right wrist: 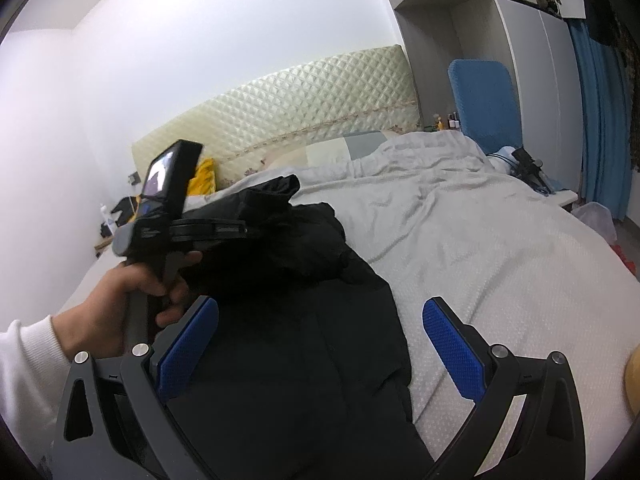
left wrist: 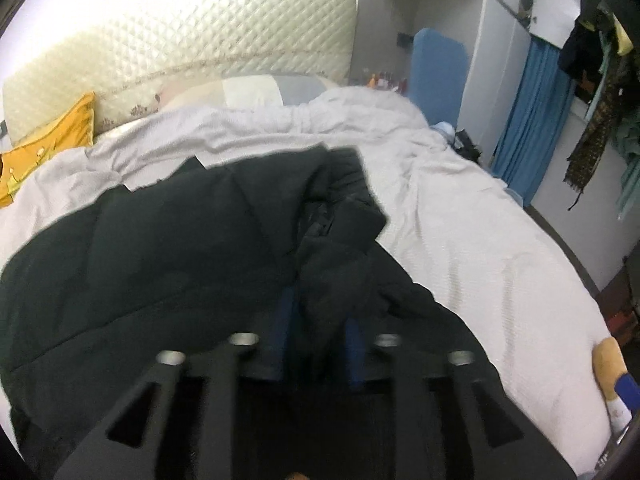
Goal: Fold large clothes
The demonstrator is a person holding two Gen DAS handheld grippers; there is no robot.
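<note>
So the bed point(right wrist: 500, 264) takes up most of both views, covered in a pale grey duvet point(left wrist: 460, 240) with a cream quilted headboard point(right wrist: 304, 108) up at 12 o'clock. A black padded jacket point(right wrist: 280, 340) is spread over the near side of the bed, running from about 6 o'clock up toward 11 in the right wrist view, with a bunched-up sleeve or collar part point(left wrist: 340, 208) piled on top of it. Blue curtain point(left wrist: 528, 120) hangs over at 2 o'clock and there's a yellow pillow point(left wrist: 44, 148) at 9 o'clock by the headboard. A hand point(right wrist: 132, 292) in a white sleeve point(right wrist: 24, 368) holds the left gripper point(left wrist: 318, 332), whose jaws are parted with a fold of the jacket lying between the blue pads, not pinched as far as I can see, pretty blurry though. The right gripper point(right wrist: 320, 344) hangs over the jacket with its jaws wide and nothing in them.
</note>
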